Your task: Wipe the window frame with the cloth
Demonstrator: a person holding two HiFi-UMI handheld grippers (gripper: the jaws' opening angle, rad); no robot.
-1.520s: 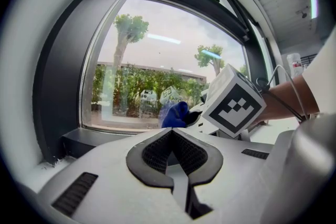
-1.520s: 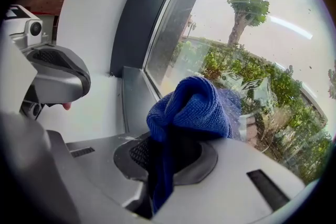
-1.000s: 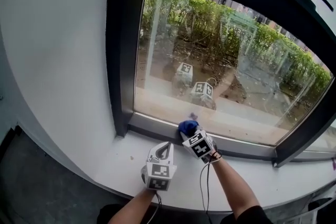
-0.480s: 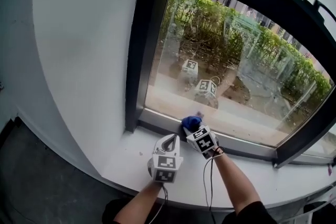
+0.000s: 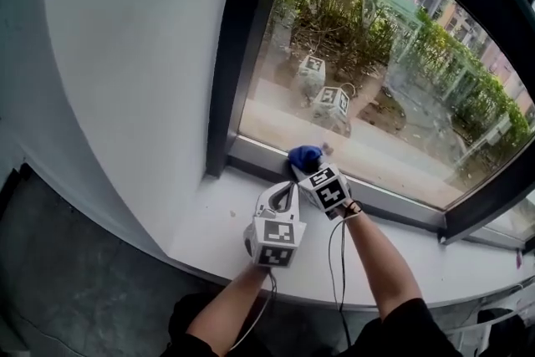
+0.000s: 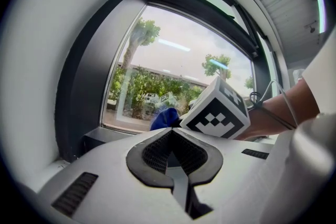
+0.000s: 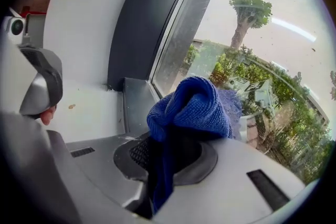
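Right gripper view shows the blue cloth point(image 7: 191, 107) bunched and clamped between the jaws of the right gripper point(image 7: 168, 152), with the wad close to the glass point(image 7: 247, 34). Head view places the cloth at the lower rail of the window frame point(image 5: 251, 153), near its left corner. The left gripper point(image 5: 282, 195) sits just beside, over the white sill point(image 5: 209, 221). Left gripper view shows its jaws closed together, holding nothing.
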